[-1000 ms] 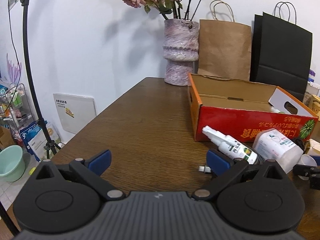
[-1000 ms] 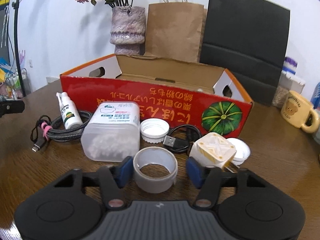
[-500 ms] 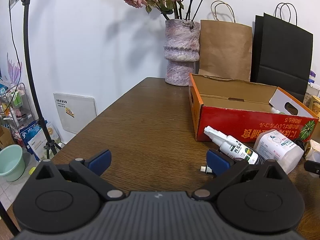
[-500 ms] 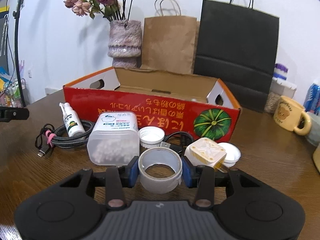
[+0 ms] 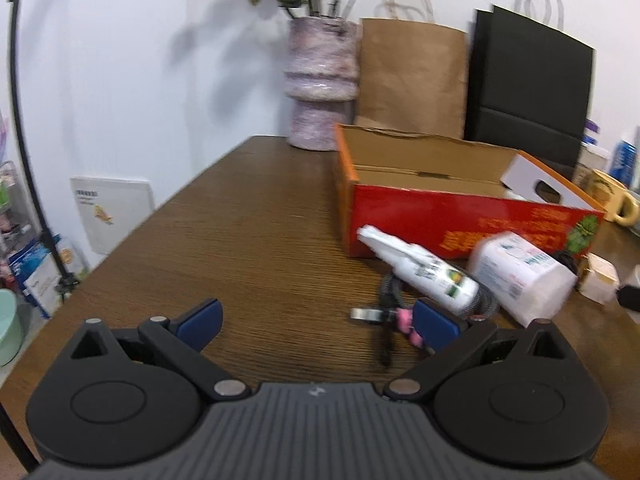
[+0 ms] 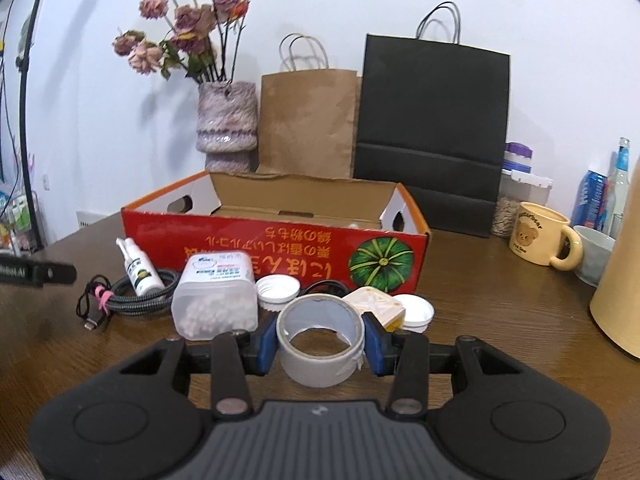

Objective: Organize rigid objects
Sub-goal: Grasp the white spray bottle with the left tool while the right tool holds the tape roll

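The right tongs [image 6: 320,342] were clamped on a grey tape roll [image 6: 320,346], one blue pad pressed against each side of it, the roll standing with its open hole facing up and slightly toward the camera. The roll sat squarely between the two fingers, ahead of the black body of the tool and apart from the wooden surface [image 6: 500,304] below.

Just beyond the roll lay a clear plastic tub of white pellets [image 6: 216,294], two white caps [image 6: 278,290], and a cream square piece [image 6: 376,304]. To their left a small white spray bottle [image 6: 138,268] rested on a coiled braided cable [image 6: 132,298]. Behind all of these stood the red cardboard box [image 6: 276,248], open at the top, with a pumpkin printed on its near wall.

The left tongs [image 5: 316,322] stood wide open with nothing between the pads, over bare wood. In that blurred view the cable's plug end lay just beside the right-hand pad, and the spray bottle and tub lay beyond it, in front of the box.
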The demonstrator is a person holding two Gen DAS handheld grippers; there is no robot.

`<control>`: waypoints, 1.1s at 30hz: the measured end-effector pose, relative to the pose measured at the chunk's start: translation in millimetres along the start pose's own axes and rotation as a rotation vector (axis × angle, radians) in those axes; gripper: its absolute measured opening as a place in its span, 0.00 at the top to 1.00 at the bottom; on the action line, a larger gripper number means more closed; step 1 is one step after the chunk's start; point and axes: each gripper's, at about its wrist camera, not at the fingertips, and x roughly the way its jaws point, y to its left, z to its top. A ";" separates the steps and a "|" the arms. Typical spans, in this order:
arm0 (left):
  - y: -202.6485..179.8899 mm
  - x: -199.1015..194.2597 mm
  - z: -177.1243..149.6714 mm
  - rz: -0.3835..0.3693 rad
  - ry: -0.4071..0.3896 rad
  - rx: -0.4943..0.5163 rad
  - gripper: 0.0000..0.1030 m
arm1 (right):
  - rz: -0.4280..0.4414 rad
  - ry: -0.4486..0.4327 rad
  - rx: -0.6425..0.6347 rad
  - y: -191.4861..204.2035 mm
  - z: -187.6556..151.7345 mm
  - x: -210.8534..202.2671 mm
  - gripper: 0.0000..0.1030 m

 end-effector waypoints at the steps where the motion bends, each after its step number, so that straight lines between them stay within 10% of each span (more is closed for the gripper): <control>1: -4.6 0.8 -0.1 -0.016 0.002 0.012 0.00 | -0.002 -0.004 0.005 -0.9 0.2 -0.7 0.59; 21: -64.6 56.8 32.8 0.101 0.037 0.027 0.00 | -0.038 -0.015 0.085 -22.2 2.8 2.8 0.59; 33: -73.7 64.7 28.1 0.023 0.081 0.010 0.52 | -0.049 -0.023 0.103 -25.1 2.2 6.7 0.59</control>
